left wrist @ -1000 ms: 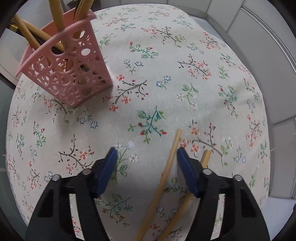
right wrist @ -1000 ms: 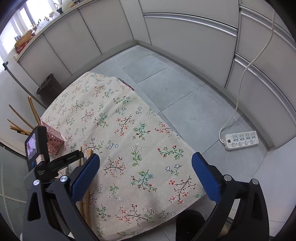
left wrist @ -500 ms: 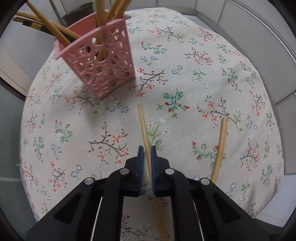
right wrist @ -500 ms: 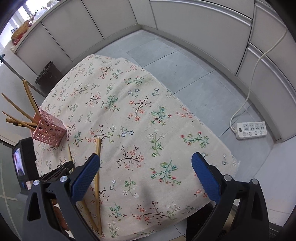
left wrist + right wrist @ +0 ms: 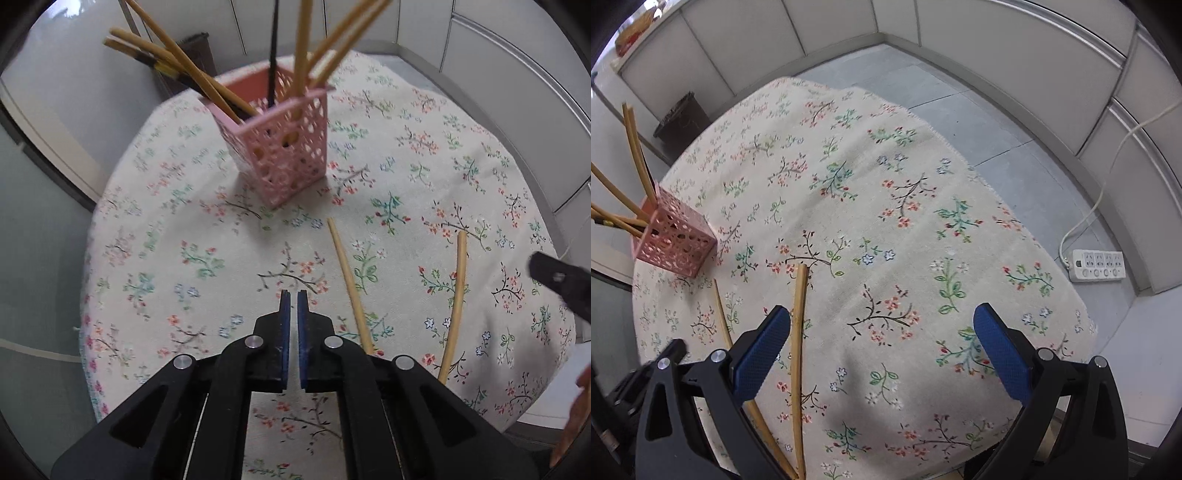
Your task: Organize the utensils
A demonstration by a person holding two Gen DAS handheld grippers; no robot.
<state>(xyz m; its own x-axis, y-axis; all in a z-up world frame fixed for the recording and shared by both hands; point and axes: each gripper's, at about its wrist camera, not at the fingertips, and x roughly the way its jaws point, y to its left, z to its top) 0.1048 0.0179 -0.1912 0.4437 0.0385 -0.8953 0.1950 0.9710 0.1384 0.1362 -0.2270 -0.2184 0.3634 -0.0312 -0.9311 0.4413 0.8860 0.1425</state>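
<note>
Left wrist: chopstick [image 5: 350,284] right of shut hand-held gripper [image 5: 291,301].

Looks like a home kitchen/dining corner: round table w/ floral tablecloth [image 5: 886,229], pale cabinet fronts [image 5: 997,40] from 10 to 2 o'clock, grey tiled floor [image 5: 960,107], dark bin [image 5: 683,118] at 10, power strip [image 5: 1097,265] on floor at 3, pink utensil holder [image 5: 280,147] w/ chopsticks.
</note>
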